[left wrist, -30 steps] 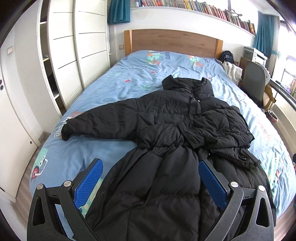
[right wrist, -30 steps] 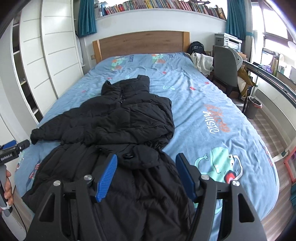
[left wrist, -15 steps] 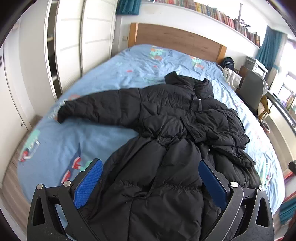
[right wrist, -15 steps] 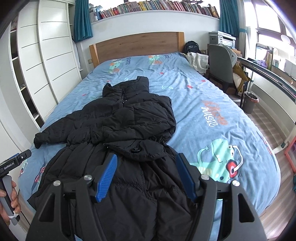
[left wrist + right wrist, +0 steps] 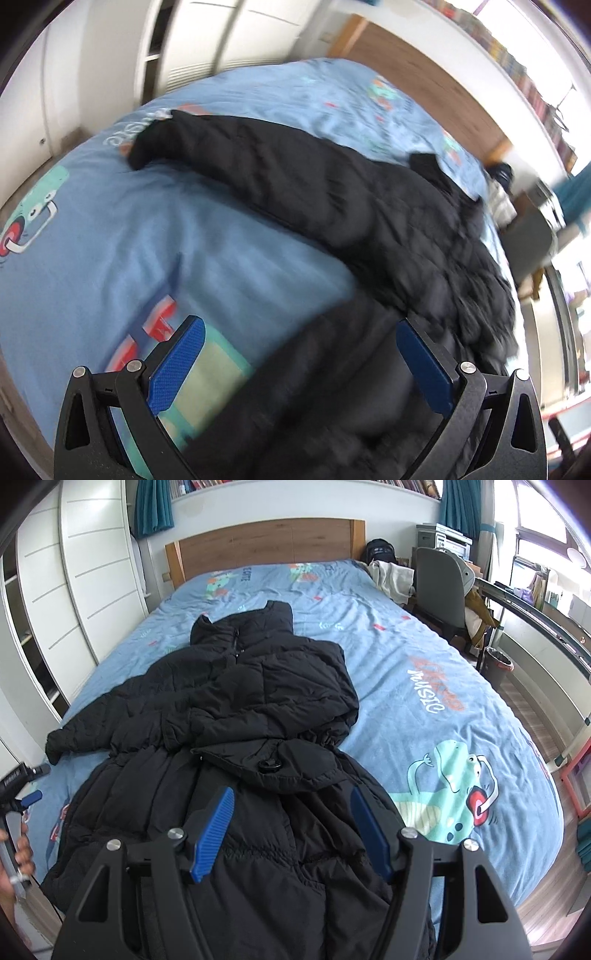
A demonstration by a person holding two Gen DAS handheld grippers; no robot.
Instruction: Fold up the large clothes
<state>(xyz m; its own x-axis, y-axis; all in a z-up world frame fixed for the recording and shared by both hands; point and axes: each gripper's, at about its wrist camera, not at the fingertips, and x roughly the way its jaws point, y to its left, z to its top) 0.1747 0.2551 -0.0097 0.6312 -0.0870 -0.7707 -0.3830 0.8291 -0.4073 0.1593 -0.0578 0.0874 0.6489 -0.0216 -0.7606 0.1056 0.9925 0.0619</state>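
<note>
A long black puffer coat [image 5: 236,716] lies on the blue bed [image 5: 424,657], collar toward the headboard. One sleeve [image 5: 96,734] stretches out to the left; the other is folded across the chest. In the blurred left wrist view the coat [image 5: 369,229] fills the right side and its sleeve cuff [image 5: 147,147] points up-left. My left gripper [image 5: 299,332] is open above the coat's left edge and the sheet. Above the coat's lower body my right gripper [image 5: 291,801] stands open, nothing between its pads. The left gripper [image 5: 22,790] also shows at the right wrist view's left edge, in a hand.
White wardrobes [image 5: 74,572] run along the bed's left side. A wooden headboard [image 5: 266,542] stands at the far end. A grey chair [image 5: 439,583], a bin [image 5: 498,664] and a desk stand right of the bed. Wooden floor [image 5: 554,897] shows past the bed's near right corner.
The left gripper swung left and down toward the bed's left edge, rolling, so its view tilted and blurred. The right gripper dipped slightly closer to the coat. The coat lies unchanged.
</note>
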